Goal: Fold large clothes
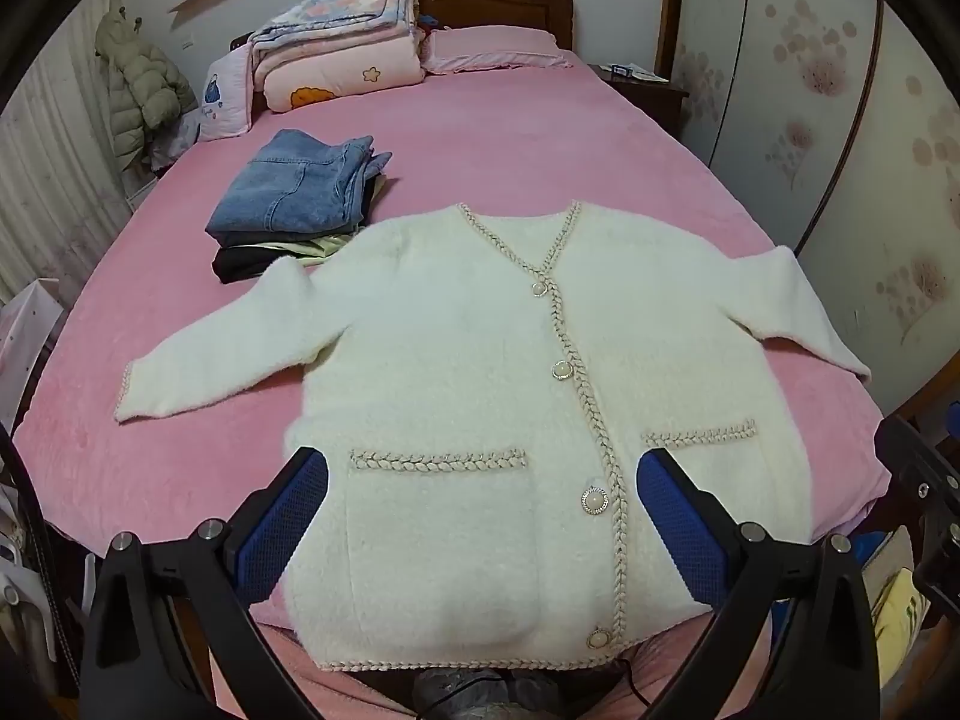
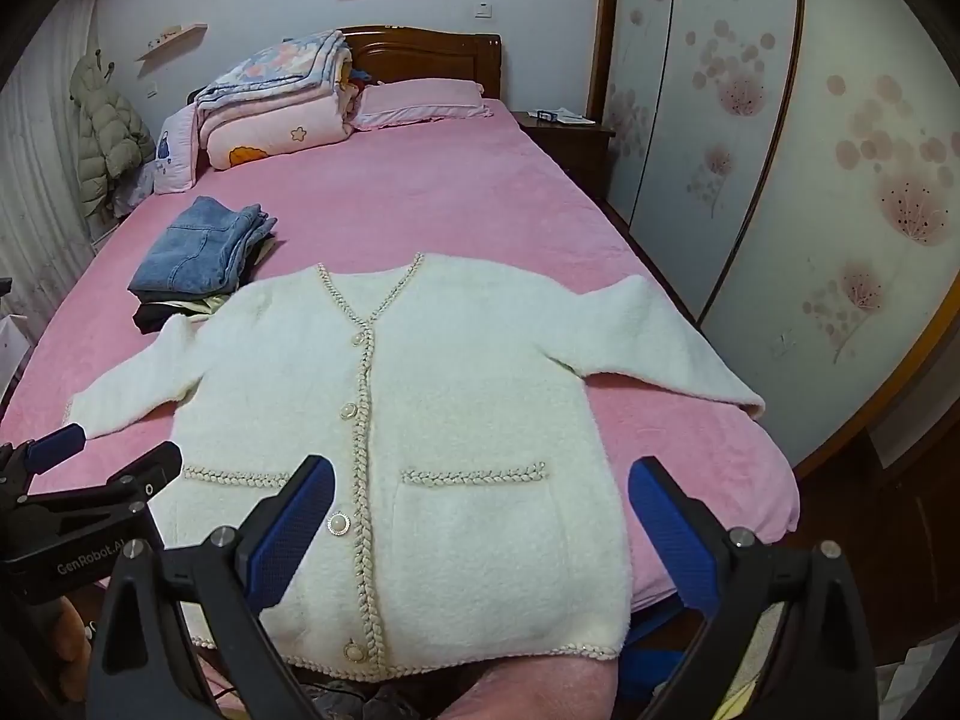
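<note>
A fluffy white cardigan (image 1: 480, 372) with braided trim and pearl buttons lies flat, front up, on the pink bed, sleeves spread to both sides. The cardigan (image 2: 456, 396) hangs its hem over the near bed edge. My left gripper (image 1: 480, 480) hovers open above the left pocket, blue pads wide apart and holding nothing. My right gripper (image 2: 480, 492) hovers open above the right pocket, also holding nothing. The left gripper (image 2: 90, 468) shows at the left edge of the right wrist view.
A stack of folded clothes with jeans on top (image 1: 294, 198) lies just beyond the cardigan's left shoulder. Folded quilts (image 1: 336, 48) and a pillow (image 1: 492, 48) sit by the headboard. A wardrobe (image 2: 780, 180) runs along the bed's right side; a nightstand (image 2: 570, 138) stands at its far end.
</note>
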A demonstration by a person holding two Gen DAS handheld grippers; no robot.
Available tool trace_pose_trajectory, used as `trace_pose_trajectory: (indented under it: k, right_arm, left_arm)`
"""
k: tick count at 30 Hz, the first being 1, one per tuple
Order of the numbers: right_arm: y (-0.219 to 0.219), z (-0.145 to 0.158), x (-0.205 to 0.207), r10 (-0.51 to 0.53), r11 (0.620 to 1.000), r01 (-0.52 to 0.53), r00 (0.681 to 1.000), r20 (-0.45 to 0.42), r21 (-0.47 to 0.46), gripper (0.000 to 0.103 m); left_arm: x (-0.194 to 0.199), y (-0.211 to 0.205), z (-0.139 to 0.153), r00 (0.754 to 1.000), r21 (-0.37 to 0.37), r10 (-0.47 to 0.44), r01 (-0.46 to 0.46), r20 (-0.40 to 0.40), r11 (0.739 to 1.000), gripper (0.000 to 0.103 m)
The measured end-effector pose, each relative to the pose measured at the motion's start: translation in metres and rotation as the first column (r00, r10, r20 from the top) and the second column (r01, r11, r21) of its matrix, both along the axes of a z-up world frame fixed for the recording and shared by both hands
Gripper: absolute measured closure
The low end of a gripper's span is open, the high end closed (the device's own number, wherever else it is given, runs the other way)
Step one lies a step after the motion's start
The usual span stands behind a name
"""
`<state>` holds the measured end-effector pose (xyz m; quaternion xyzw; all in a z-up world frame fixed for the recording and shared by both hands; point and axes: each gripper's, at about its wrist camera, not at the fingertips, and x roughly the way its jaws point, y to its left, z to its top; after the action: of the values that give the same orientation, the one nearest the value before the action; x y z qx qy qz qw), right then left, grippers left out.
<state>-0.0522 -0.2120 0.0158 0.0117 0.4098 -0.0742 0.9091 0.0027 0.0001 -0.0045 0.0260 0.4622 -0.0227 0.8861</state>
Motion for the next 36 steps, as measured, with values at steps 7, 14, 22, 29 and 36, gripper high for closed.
trace_pose_trajectory:
  k: [7, 14, 22, 29, 36]
  right_arm:
    - [0.004, 0.003, 0.005, 0.001, 1.0, -0.001, 1.0, -0.003, -0.003, 0.004]
    - [0.004, 0.002, 0.006, 0.001, 1.0, -0.001, 1.0, -0.003, 0.002, 0.004]
    - [0.003, 0.003, 0.006, 0.001, 1.0, -0.001, 1.0, -0.004, 0.009, 0.004]
    - [0.003, 0.002, 0.006, 0.002, 1.0, -0.002, 1.0, -0.005, 0.014, 0.004]
    - [0.011, 0.004, 0.005, 0.005, 1.0, -0.005, 1.0, -0.003, 0.014, 0.004]
  left_arm:
    - [0.0, 0.0, 0.0, 1.0, 0.0, 0.001, -0.001, -0.001, 1.0, 0.001]
    - [0.001, 0.0, 0.0, 1.0, 0.001, 0.001, -0.001, -0.001, 1.0, 0.001]
    - [-0.001, -0.001, 0.0, 1.0, 0.001, -0.001, 0.001, -0.002, 1.0, 0.001]
    - [-0.001, -0.002, -0.001, 1.0, 0.0, -0.002, 0.002, -0.004, 1.0, 0.001]
    - [-0.002, -0.002, 0.0, 1.0, 0.0, -0.004, 0.004, -0.002, 1.0, 0.001]
